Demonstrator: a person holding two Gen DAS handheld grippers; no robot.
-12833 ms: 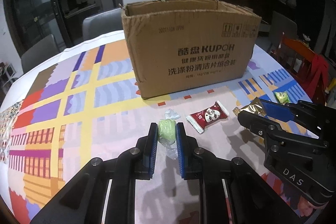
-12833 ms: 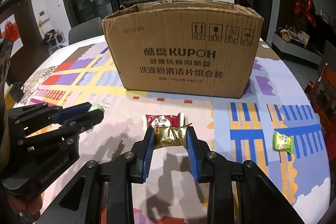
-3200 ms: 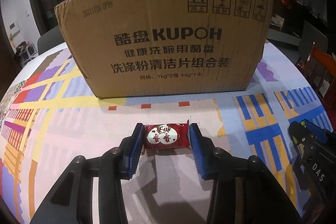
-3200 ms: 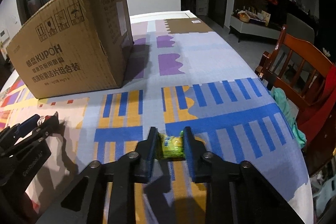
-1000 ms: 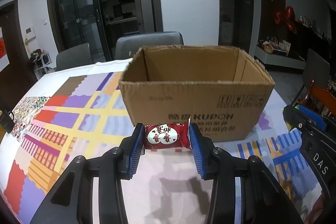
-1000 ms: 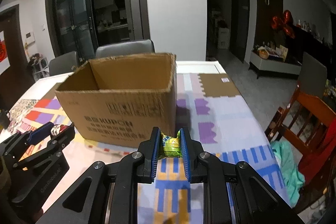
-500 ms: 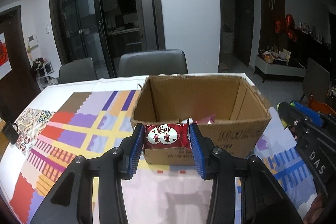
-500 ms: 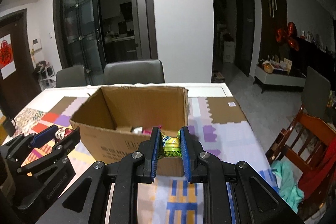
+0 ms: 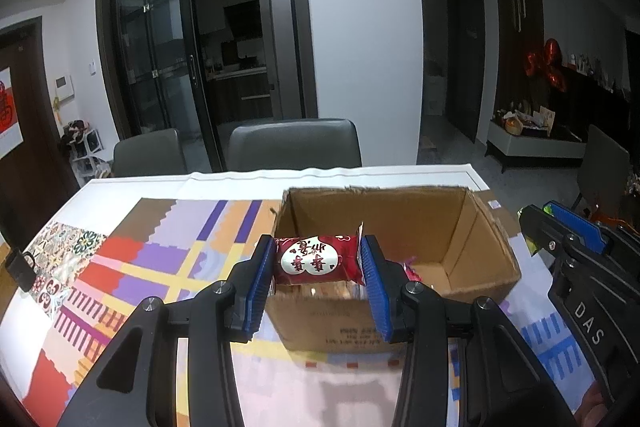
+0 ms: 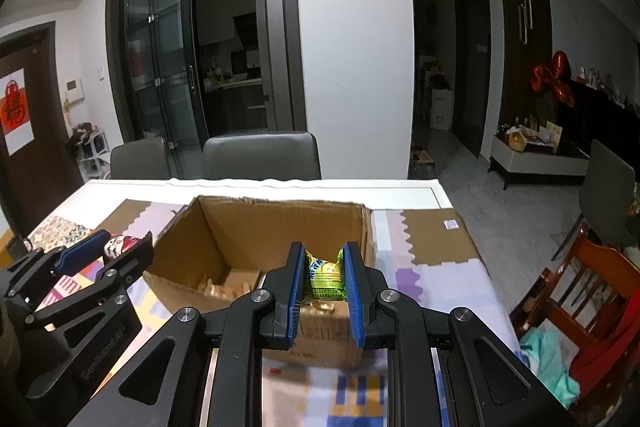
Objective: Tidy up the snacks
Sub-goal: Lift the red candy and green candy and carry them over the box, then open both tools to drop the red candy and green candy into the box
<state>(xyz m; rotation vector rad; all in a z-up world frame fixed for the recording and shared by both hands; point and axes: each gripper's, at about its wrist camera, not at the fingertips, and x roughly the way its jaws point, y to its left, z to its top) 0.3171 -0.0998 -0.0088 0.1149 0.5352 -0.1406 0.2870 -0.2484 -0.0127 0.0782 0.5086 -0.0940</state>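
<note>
Two snacks ride above the cardboard box [image 9: 400,227] on our worktop [image 9: 160,255], where a second ago both sat lower, level with its front wall. Our left gripper [image 9: 318,281] has its fingers clamped on the red packet [image 9: 316,259], and our right gripper [image 10: 322,281] pinches the green packet [image 10: 322,277]. We judge both now clear the rim, ready to drop in.

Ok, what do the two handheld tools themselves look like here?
Both tools match: the left tool and right tool are matte black angular frames with silver round bolts and ribbed blue pads. White "DAS" lettering marks the right one's side; the left's side lettering is too blurred to read.
</note>
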